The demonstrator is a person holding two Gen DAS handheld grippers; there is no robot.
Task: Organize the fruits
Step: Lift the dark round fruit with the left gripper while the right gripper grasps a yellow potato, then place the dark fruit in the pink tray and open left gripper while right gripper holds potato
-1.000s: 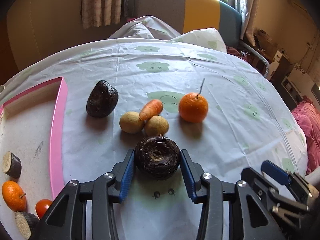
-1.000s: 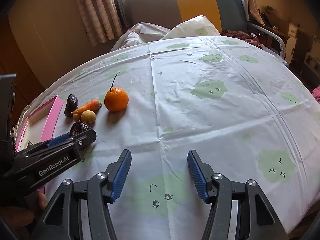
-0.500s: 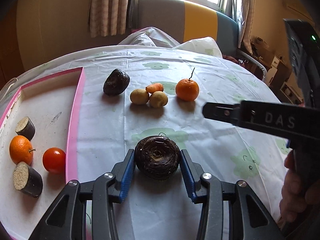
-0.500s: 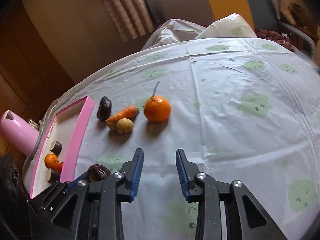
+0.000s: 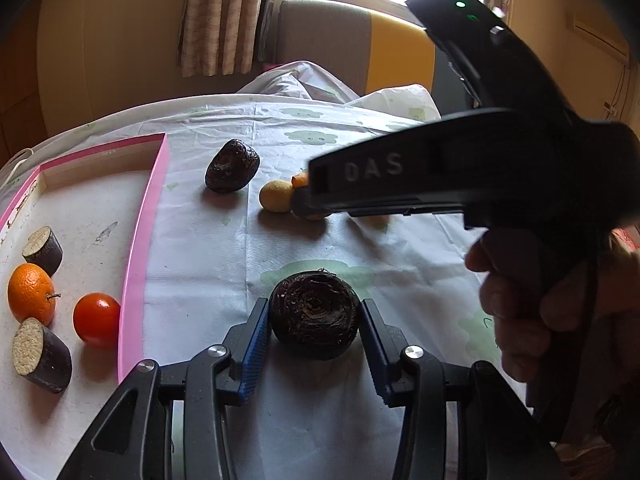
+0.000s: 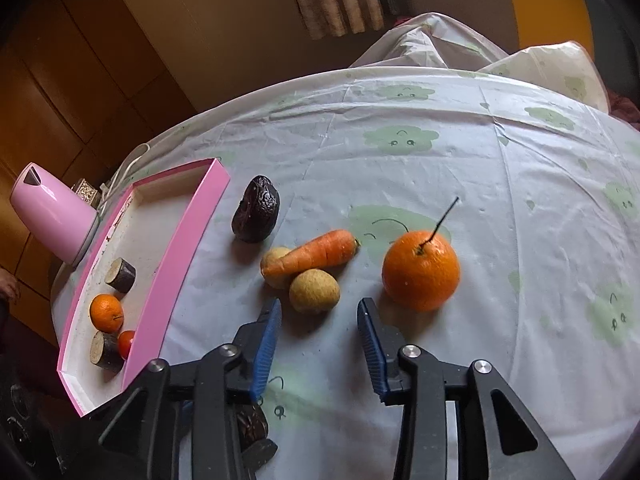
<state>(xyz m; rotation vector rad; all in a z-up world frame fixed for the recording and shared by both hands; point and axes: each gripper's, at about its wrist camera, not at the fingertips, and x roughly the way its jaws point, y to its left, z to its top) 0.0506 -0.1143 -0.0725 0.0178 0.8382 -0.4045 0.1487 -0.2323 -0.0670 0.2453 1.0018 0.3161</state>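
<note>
Left gripper [image 5: 314, 354] clamps the dark, round, fibrous root [image 5: 314, 314]; carry it level over the pink tray's rim [image 5: 138, 256]. Right gripper [image 6: 318, 320], jaws opening and empty, should straddle the small tan round fruit [image 6: 314, 291] squarely before closing, clear of the orange carrot [image 6: 316, 256].

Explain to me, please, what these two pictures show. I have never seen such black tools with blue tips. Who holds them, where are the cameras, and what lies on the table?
A person holds a hand tool with two fingers in each hand; a camera on each looks along its fingers. In the left camera's picture, the left gripper is clamped on a dark round root; the right tool and the hand holding it cross that picture. In the right camera's picture, the right gripper is opening with nothing between its fingers, just short of a small yellow-brown fruit. Nearby lie a carrot, an orange and a dark wrinkled fruit. The pink tray already holds some pieces.
</note>
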